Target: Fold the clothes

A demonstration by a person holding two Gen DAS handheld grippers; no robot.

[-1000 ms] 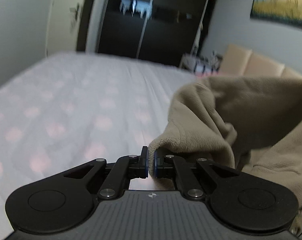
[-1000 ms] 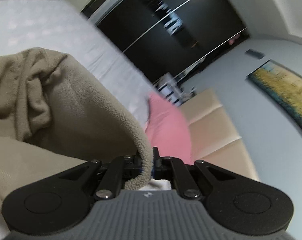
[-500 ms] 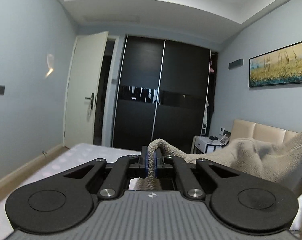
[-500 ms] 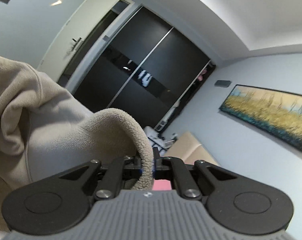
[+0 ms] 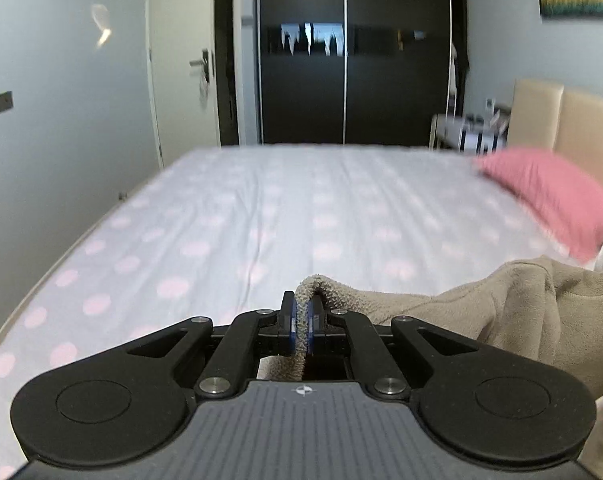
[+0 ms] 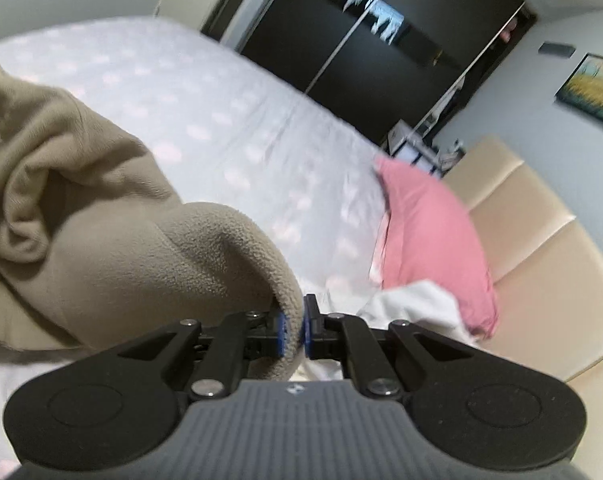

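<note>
- On the bed: pink-dotted white sheet, pink pillow by beige headboard.
- Behind: dark sliding wardrobe.
- Left gripper and right gripper both clamped on beige fleece garment.

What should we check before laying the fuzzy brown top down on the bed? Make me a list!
1. Left claw pinching the fuzzy brown top: ok.
2. Right claw pinching its edge too: ok.
3. Top stretched flat between the claws: not ok, it hangs bunched.
4. Dotted bed sheet ahead free of things: ok.
5. Pink pillow and white cloth out of the way: cannot tell, they lie near the right claw.
</note>
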